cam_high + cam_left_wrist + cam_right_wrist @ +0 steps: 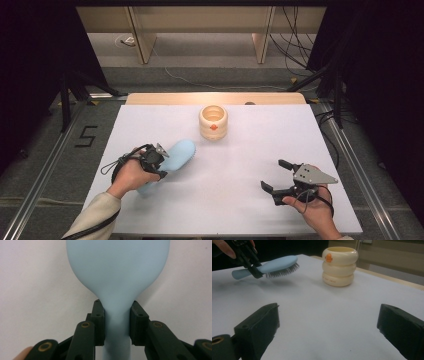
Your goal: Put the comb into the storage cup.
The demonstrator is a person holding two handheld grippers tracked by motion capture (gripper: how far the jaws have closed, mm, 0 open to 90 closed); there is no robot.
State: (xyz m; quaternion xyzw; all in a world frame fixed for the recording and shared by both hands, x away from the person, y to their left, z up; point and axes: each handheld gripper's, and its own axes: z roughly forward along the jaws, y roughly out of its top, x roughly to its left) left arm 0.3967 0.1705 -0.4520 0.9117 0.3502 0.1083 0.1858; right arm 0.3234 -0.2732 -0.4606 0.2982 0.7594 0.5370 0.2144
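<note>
bare white table (225, 200) between both hands, cream ringed pot (213, 121) blocking far centre

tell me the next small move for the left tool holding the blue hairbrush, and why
Probably carry the hairbrush a little farther toward the cream cup. The left tool is clamped on the brush's neck, and the right gripper view shows the brush lifted off the white table, bristles down, short of the open-topped cup. The right tool waits open and apart, so the left one seems to be doing the work.
</note>
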